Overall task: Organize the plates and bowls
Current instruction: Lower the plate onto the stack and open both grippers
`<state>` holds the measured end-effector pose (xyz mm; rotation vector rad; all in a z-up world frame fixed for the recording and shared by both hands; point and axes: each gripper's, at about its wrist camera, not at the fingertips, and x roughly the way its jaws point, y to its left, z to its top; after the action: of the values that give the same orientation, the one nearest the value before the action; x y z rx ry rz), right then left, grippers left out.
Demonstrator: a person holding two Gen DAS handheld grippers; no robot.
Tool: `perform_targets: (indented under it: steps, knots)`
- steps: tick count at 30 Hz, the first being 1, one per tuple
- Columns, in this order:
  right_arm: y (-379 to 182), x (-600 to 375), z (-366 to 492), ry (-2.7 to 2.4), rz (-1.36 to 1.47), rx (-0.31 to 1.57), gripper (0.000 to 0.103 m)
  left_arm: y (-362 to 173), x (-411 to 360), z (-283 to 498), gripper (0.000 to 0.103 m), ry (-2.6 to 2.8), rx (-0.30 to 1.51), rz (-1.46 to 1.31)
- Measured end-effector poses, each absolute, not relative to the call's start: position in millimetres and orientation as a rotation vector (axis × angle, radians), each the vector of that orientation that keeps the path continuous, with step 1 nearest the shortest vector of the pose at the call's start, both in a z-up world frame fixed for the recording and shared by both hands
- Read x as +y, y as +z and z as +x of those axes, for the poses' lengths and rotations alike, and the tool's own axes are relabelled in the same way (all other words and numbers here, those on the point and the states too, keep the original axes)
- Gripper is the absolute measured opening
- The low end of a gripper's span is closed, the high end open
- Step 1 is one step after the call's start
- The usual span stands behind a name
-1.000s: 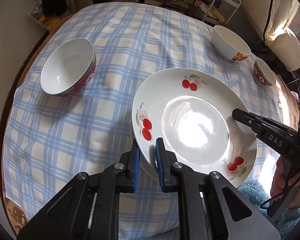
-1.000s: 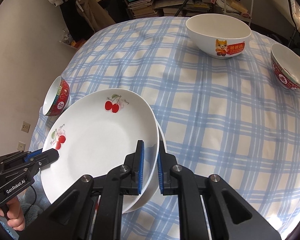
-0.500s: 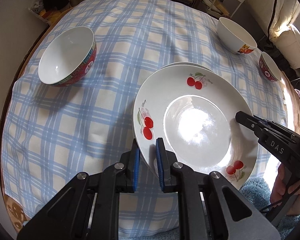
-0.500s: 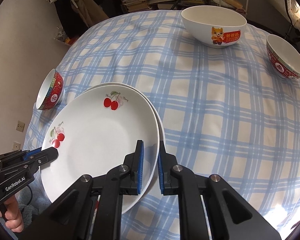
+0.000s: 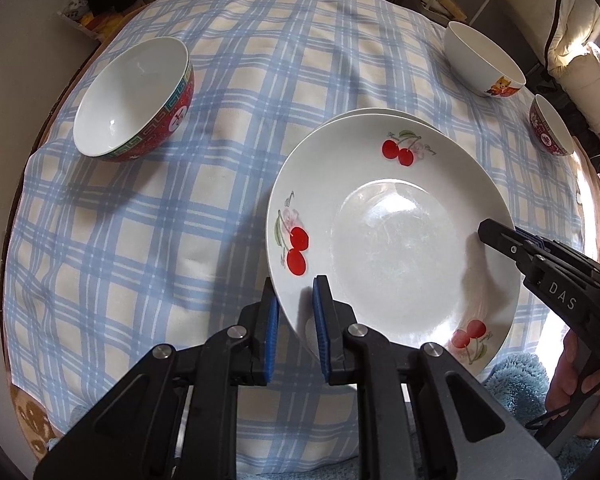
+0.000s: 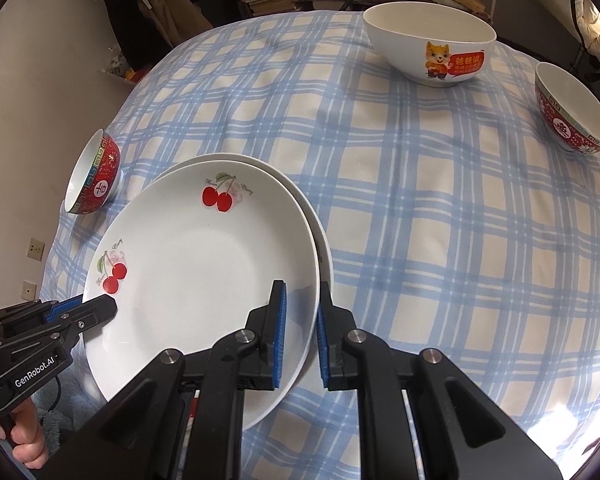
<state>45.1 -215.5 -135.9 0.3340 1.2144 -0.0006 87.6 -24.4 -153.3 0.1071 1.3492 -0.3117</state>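
Cherry-printed white plate (image 5: 392, 248), glossy and tilted over a second plate (image 6: 320, 232), sits gripped at opposite rims by my left gripper (image 5: 294, 308) and right gripper (image 6: 300, 320) jaws.

Left gripper (image 5: 294, 300) & right gripper (image 6: 300, 304), both bottom-centre of own frame, pointing steeply down, jaws clamped on opposite plate (image 5: 388, 240) rims.

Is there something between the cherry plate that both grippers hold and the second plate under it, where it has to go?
Nothing visible. The cherry plate, clamped by the left gripper and right gripper, hangs directly over the lower plate, whose visible rim is bare.
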Motion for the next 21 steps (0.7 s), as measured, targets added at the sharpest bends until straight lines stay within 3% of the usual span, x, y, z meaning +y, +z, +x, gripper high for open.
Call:
perform_targets:
  steps: [21]
  knots:
    - [-137, -224, 50, 0.022, 0.402, 1.245, 0.018, -164, -41, 85, 0.018, -0.287, 1.332, 0.229]
